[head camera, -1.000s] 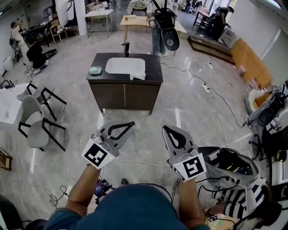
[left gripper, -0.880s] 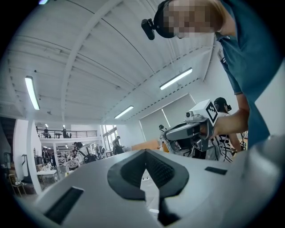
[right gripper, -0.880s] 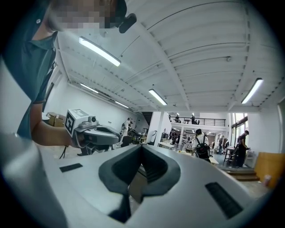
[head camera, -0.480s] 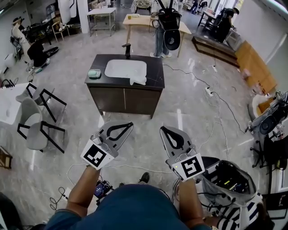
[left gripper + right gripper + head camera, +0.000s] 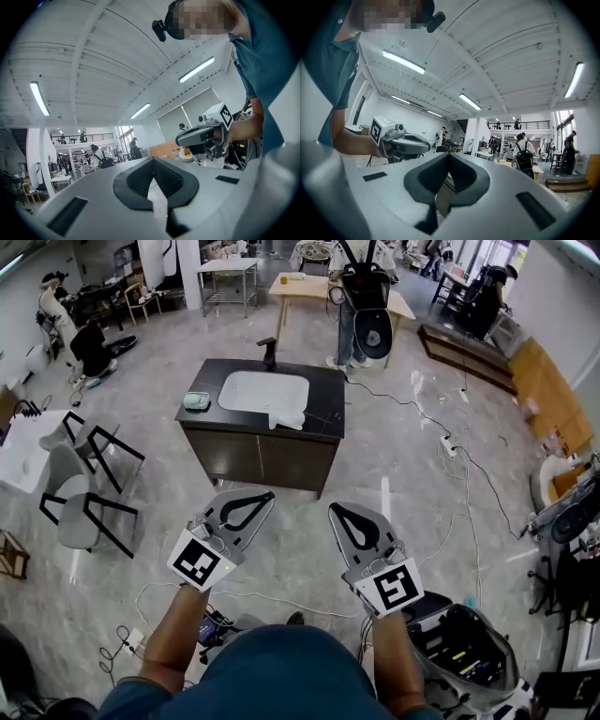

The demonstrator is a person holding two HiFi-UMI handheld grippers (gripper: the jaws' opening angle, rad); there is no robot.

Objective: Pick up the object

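Note:
A dark cabinet [image 5: 323, 404] with a white basin [image 5: 262, 390] and a black faucet [image 5: 270, 352] stands on the floor ahead of me. On its top lie a small teal object [image 5: 197, 400] at the left and a white cloth [image 5: 287, 418] draped over the front edge. My left gripper [image 5: 267, 495] and right gripper [image 5: 335, 510] are held side by side in the air, well short of the cabinet. Both are shut with nothing between the jaws. The left gripper view shows its own shut jaws [image 5: 152, 159] and the right gripper [image 5: 201, 136] beside it.
Two grey chairs [image 5: 80, 493] and a white table [image 5: 19, 451] stand at the left. Cables and a power strip [image 5: 450, 448] run across the floor at the right. An open bag [image 5: 464, 652] lies at my right foot. A person with a backpack [image 5: 366, 306] stands beyond the cabinet.
The view has shifted forward: the cabinet sits slightly nearer and the bag at the right has slid down toward the bottom edge. Both grippers keep their pose and stay shut.

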